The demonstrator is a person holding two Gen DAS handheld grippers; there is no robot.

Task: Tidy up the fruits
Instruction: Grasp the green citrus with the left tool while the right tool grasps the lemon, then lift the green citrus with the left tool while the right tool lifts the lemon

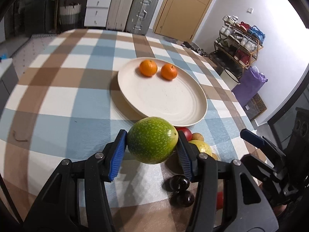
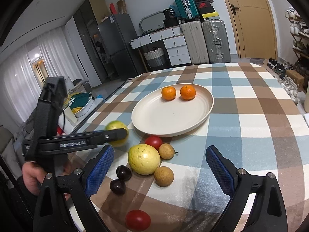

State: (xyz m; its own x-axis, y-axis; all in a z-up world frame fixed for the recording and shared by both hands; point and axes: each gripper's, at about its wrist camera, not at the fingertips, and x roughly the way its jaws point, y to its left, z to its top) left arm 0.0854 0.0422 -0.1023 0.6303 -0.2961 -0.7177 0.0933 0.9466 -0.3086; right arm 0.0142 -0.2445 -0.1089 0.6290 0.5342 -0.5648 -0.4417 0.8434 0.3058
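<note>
Left gripper (image 1: 152, 147) clamps green fruit (image 1: 152, 143), lifted; right gripper (image 2: 160, 172) wide, empty; next: carry to plate (image 1: 199, 94).

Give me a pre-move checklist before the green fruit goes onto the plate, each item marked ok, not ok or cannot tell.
1. Grip: left gripper pads press both sides of the green fruit: ok.
2. Fruit lifted off the tablecloth: ok, its shadow lies below it.
3. Landing spot: plate has bare surface in front of the two oranges: ok.
4. Path: nothing stands between the fruit and the plate's near rim: ok.
5. Right gripper out of the way: ok, open and low over the remaining fruit pile.
6. Grip firm enough for the carry: cannot tell.
</note>
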